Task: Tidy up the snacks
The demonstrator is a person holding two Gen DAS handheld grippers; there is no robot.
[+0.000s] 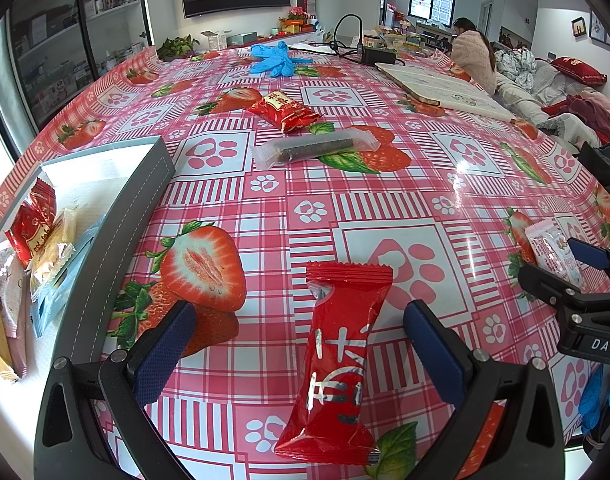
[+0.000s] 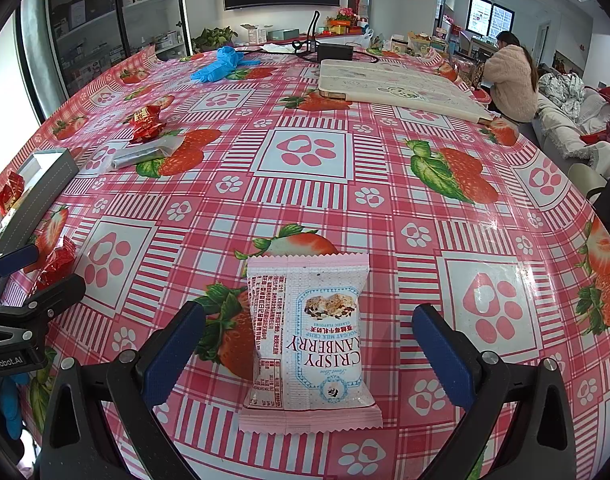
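Red snack packet (image 1: 339, 364) lengthwise between spread left hand-held gripper (image 1: 301, 352) fingers.

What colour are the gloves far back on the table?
Bright blue gloves, clearest in the left wrist view.

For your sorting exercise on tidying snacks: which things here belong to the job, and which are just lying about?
Part of the job:
red snack packet
cranberry crisp packet
clear-wrapped dark bar
red crinkled packet
grey box

Just lying about:
blue gloves
black adapter
pale board
potted plant
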